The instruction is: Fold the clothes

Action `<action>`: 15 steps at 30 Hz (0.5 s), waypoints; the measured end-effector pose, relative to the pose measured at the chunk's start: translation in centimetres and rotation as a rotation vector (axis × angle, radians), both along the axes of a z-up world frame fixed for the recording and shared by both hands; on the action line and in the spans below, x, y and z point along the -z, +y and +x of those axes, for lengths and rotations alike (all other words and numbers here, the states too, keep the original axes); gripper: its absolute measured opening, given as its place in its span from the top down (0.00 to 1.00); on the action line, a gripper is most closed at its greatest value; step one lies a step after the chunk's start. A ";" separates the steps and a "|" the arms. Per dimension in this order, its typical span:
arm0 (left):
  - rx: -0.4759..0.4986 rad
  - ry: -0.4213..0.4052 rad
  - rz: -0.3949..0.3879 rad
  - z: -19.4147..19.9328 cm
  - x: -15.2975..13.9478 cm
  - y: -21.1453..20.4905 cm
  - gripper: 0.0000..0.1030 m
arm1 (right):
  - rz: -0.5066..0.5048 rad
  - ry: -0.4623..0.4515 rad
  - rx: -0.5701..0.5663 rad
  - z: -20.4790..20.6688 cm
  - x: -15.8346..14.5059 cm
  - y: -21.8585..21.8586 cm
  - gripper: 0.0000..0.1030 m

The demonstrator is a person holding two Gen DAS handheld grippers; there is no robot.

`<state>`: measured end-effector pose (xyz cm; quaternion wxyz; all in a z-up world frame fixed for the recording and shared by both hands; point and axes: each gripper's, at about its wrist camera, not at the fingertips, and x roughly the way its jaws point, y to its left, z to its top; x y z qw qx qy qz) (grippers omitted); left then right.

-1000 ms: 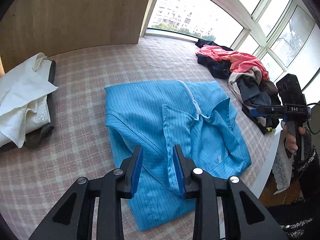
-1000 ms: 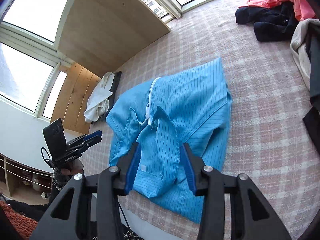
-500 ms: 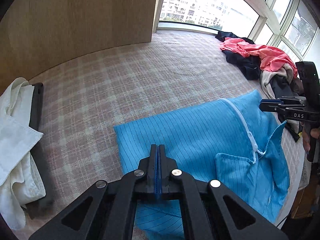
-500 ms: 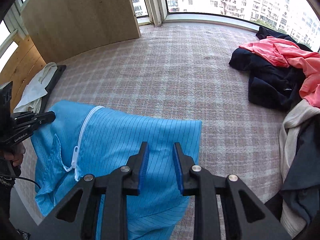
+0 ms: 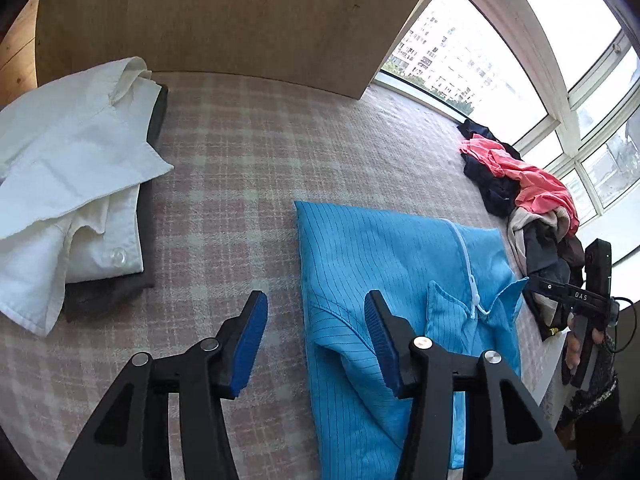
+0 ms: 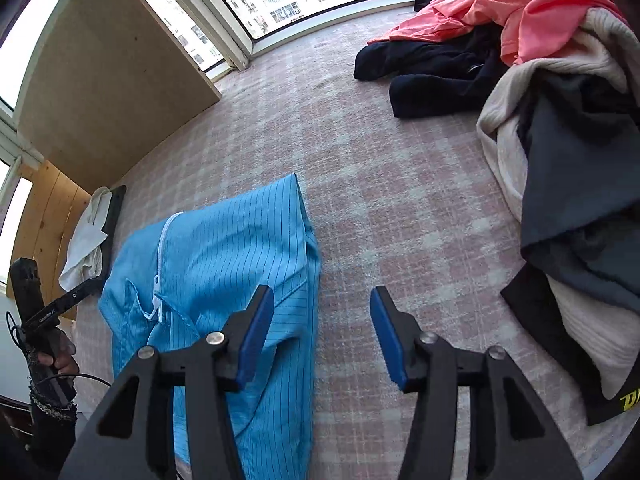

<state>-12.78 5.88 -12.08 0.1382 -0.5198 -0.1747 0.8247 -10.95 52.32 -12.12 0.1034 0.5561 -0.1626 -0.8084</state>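
Showing matte black angular arms on the left tool (image 5: 316, 336), blue ribbed pads (image 5: 250, 338), silver round screws. Carrying the same black-and-blue build on the right tool (image 6: 322, 336). Wearing a dark speckled knit sleeve (image 6: 50, 404); trailing thin black cable.

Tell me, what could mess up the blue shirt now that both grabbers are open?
1. The blue shirt lies near the bed's front edge, so a tug toward the person might slide it off.
2. The left gripper and right gripper are open, each with one finger over the cloth. Closing carelessly could bunch the fold.
3. The unfolded clothes pile sits close on the right. A wide sweep might drag something onto the shirt.
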 end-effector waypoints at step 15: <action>-0.079 -0.172 0.207 -2.7 3.5 1.0 0.51 | -0.164 -0.084 0.081 -0.9 3.2 -0.2 0.52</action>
